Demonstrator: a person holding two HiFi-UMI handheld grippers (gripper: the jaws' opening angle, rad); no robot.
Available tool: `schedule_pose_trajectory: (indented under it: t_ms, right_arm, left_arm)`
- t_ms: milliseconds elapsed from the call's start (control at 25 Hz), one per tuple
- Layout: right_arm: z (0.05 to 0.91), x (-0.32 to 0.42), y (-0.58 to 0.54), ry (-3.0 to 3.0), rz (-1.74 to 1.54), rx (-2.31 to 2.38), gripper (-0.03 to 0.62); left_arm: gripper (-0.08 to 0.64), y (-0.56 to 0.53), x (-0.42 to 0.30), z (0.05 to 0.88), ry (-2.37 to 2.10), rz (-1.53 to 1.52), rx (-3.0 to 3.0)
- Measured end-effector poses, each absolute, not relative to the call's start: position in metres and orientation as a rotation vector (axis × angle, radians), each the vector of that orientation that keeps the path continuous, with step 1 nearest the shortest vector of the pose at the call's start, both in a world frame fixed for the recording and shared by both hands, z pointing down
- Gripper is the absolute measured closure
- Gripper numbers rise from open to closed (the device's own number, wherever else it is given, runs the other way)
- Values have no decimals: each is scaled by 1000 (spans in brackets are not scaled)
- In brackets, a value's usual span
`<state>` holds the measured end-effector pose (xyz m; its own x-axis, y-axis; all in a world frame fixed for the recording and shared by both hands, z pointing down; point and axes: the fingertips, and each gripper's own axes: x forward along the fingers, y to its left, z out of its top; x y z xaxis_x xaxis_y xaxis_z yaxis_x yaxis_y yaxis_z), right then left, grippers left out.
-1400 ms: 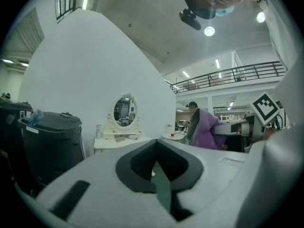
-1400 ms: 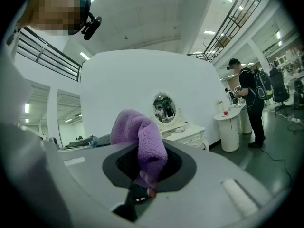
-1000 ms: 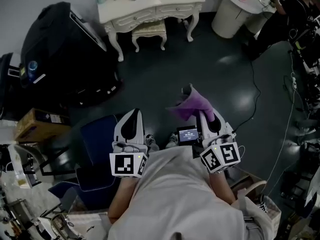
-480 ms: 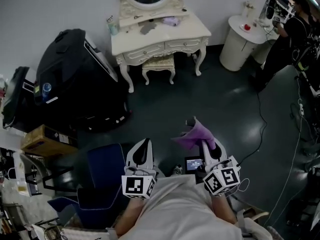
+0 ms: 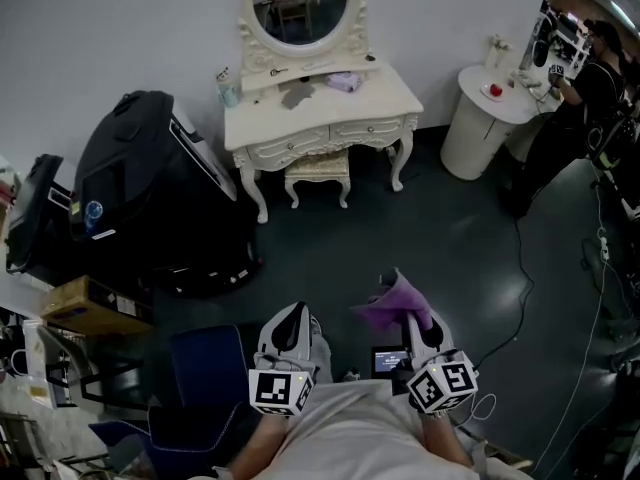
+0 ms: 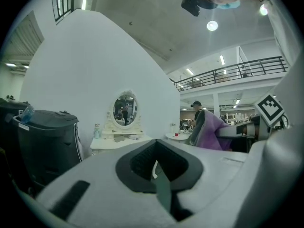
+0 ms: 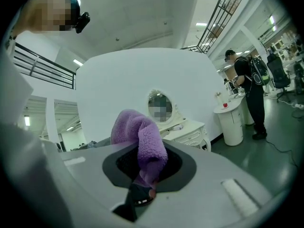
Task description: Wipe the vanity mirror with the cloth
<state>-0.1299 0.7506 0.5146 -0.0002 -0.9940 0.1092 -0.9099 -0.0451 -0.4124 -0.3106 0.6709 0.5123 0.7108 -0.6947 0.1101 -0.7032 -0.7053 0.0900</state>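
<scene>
Vanity mirror [image 5: 303,5]: now brought fully into view, still well apart; wiping not begun. Cloth [image 5: 393,301]: clamped by right gripper [image 5: 408,315]. Left gripper [image 5: 292,316]: jaws pressed together, nothing held.

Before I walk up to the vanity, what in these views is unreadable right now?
- Mirror glass: too small in the head view to show smudges; a mosaic patch covers it in the right gripper view.
- Small items on the vanity top: too small to name.
- Purple cloth: its gripped end is hidden inside the right tongs, so its full size is unclear.
</scene>
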Motion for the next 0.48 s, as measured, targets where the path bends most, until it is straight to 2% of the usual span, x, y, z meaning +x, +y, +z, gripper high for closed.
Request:
schedule_pose_trajectory:
  t_ms: [480]
  right_arm:
    - [496,-106,602,2024,-482,-2075,534]
  left_arm:
    - [557,518,-273,499,-1087,29,2824]
